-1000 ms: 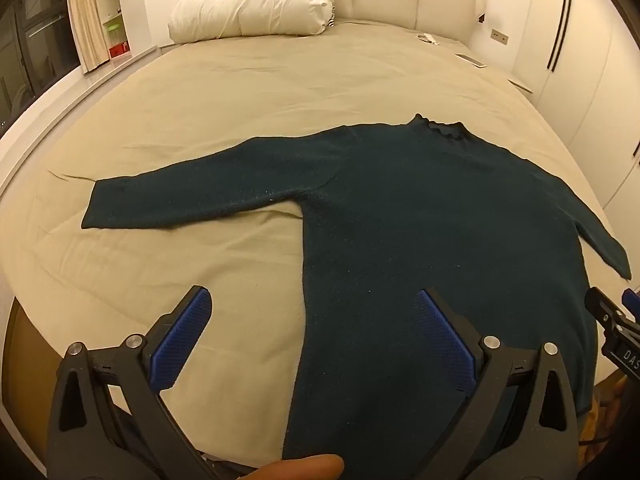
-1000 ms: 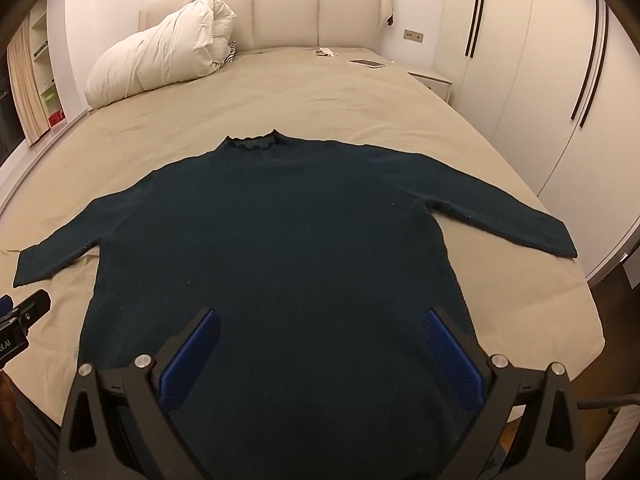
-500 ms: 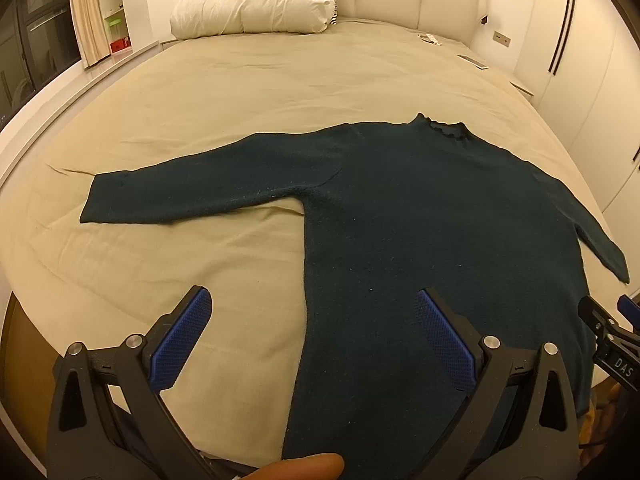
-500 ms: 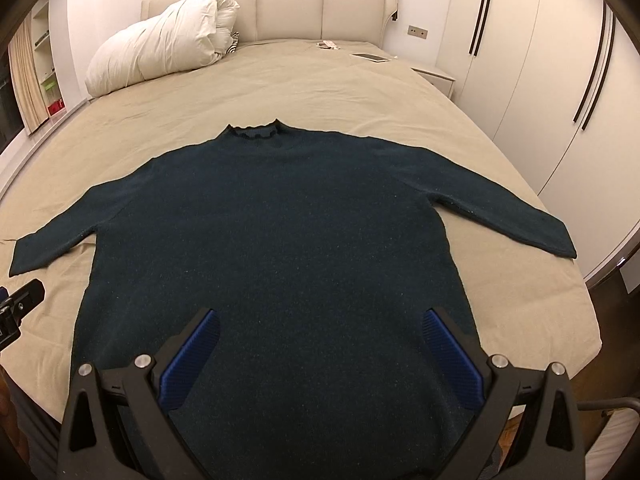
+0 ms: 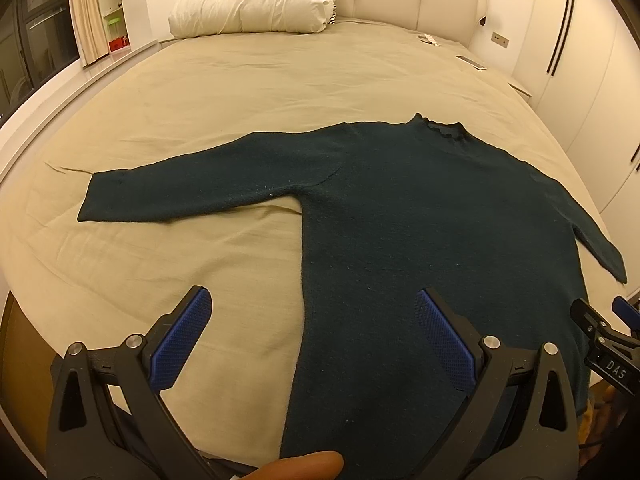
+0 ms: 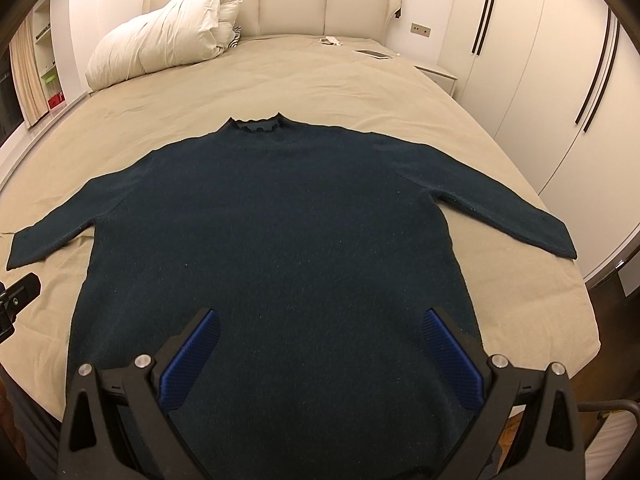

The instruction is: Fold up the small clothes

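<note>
On bed (image 6: 360, 92), sweater (image 6: 280, 240) collar-away

**Cloth, padding and plastic around the sweater**

The sweater (image 6: 272, 232) is a dark teal knit, matt and slightly fuzzy. It lies on the bed (image 6: 360, 92), whose beige cloth cover is matt and faintly creased. Beyond the sweater's collar, the white duvet (image 6: 160, 40) looks soft and puffy, the headboard (image 6: 296, 0) smooth and padded. Each tool (image 6: 320, 356) (image 5: 312, 336) is matt black plastic with textured blue pads (image 6: 452, 360) and shiny metal screws.
</note>
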Available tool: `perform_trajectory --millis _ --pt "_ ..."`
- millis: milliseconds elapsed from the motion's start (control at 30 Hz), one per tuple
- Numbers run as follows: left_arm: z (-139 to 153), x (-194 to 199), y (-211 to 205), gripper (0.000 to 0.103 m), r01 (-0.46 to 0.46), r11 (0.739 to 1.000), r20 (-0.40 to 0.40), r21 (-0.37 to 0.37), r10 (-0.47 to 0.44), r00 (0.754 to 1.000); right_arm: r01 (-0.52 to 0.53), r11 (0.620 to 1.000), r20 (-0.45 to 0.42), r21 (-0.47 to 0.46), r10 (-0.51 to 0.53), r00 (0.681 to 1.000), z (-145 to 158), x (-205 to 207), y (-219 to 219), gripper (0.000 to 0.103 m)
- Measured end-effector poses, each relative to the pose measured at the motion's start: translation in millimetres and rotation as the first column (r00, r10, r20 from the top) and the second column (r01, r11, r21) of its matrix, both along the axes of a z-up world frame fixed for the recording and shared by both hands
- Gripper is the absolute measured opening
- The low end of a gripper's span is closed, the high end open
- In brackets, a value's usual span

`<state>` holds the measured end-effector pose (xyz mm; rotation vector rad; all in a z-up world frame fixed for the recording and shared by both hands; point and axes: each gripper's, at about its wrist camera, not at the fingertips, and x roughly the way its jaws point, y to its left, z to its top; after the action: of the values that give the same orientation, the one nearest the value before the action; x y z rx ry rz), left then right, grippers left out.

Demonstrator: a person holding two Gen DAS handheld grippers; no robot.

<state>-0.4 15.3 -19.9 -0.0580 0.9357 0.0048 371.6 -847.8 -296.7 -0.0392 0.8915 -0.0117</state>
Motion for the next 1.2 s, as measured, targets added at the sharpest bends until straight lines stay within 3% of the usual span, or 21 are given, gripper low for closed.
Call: perform_trajectory --millis 1200 --pt "-2.5 0.1 3.6 0.103 -0.006 1.0 -0.016 -0.031 0.006 1.0 -0.006 1.0 -0.01 -0.007 0.006 1.0 -3.3 -2.0 6.9 0.103"
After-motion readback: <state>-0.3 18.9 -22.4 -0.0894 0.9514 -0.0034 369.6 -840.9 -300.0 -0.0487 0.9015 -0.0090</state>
